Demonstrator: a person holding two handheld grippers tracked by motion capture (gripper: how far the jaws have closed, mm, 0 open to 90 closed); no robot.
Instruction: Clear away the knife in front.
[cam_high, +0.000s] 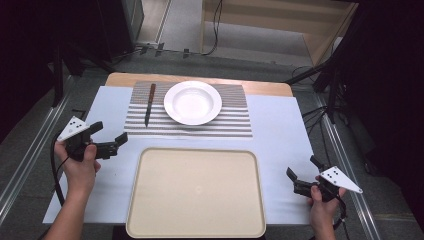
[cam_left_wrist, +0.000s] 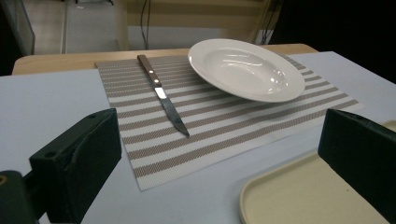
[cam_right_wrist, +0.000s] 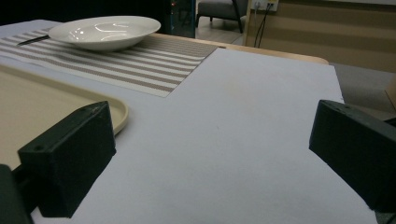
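A white deep plate (cam_high: 193, 102) (cam_left_wrist: 245, 68) (cam_right_wrist: 105, 31) rests on a striped placemat (cam_high: 235, 120) (cam_left_wrist: 219, 126) (cam_right_wrist: 154, 65) at the back of the table. A knife (cam_high: 149, 104) (cam_left_wrist: 163, 95) with a brown handle lies on the mat left of the plate, blade toward me. An empty beige tray (cam_high: 195, 192) (cam_left_wrist: 303, 196) (cam_right_wrist: 32, 107) sits in front of the mat. My left gripper (cam_high: 109, 132) (cam_left_wrist: 219, 158) hovers open left of the tray. At the tray's right, my right gripper (cam_high: 302, 167) (cam_right_wrist: 210, 154) is open over bare table.
A pale blue sheet (cam_high: 280, 135) covers the table, whose wooden edge (cam_high: 265, 87) shows at the back. Metal rails (cam_high: 30, 150) run along both sides. Cables and stands (cam_high: 325, 80) are on the floor behind, by a wooden shelf (cam_high: 280, 25).
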